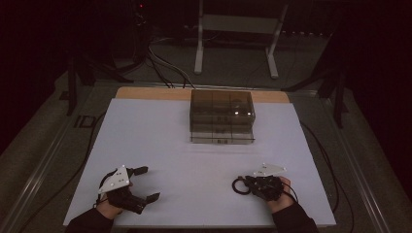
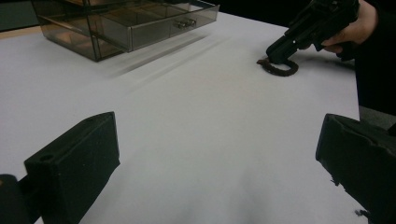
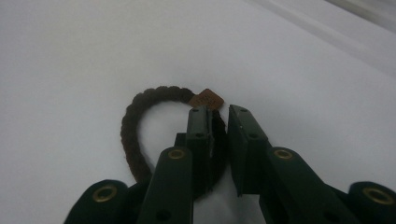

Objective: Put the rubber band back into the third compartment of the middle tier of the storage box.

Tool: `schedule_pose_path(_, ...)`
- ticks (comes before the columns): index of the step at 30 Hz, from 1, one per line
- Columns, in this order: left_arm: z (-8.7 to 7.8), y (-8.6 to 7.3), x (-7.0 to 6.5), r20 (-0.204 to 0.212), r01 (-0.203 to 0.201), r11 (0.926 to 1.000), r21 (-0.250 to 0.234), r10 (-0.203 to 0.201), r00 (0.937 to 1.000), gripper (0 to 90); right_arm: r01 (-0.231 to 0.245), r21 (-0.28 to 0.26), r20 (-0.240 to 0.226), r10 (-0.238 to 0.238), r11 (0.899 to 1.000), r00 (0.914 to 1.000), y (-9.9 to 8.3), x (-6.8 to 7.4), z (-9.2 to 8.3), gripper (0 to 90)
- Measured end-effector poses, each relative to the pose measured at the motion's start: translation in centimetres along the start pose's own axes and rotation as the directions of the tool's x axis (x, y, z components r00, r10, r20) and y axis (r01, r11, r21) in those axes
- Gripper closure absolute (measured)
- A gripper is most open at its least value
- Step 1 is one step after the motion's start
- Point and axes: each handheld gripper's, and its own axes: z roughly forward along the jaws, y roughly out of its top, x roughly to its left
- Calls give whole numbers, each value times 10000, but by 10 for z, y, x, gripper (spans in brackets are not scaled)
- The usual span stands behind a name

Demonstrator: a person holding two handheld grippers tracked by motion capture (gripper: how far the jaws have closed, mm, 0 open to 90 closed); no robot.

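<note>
A dark brown braided hair tie with a small copper tag lies on the white table sheet at the front right. My right gripper reaches down to it, its jaws nearly together with the tie's band pinched between them just below the tag. In the high view the same gripper points left at the hair tie. My left gripper rests at the front left with its jaws wide apart and nothing between them; its view shows the right gripper on the hair tie.
A smoky transparent drawer box stands at the middle back of the sheet, its bottom drawer pulled slightly out. A wooden strip edges the table's far side. Cables and a white stand lie on the floor beyond.
</note>
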Motion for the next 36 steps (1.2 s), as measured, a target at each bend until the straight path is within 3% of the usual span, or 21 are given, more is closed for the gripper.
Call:
schedule_pose_path(7, -1, 1, 0, 2, -16, 10000, -44, 16, 10000, 3, 475, 134, 330, -479, 9988, 9983, 2, 6, 1, 853)
schedule_pose_path(11, -1, 1, 0, -12, -1, 10000, -99, 1, 10000, 3, 166, 38, 29, -166, 9999, 9999, 3, 4, 0, 871)
schedule_pose_path(15, -2, 1, 0, -21, -17, 10000, -78, 17, 10000, 3, 173, 38, -95, -172, 9998, 9998, 5, 5, -2, 874)
schedule_pose_path(22, -2, 1, 1, -19, -18, 10000, -84, 18, 10000, 3, -126, -201, -237, 122, 9997, 9996, 6, 2, -7, 875)
schedule_pose_path(36, -1, 2, 0, 30, -119, 9999, 1, 119, 9999, 3, -212, -493, -301, 197, 9986, 9994, 11, 3, -16, 875)
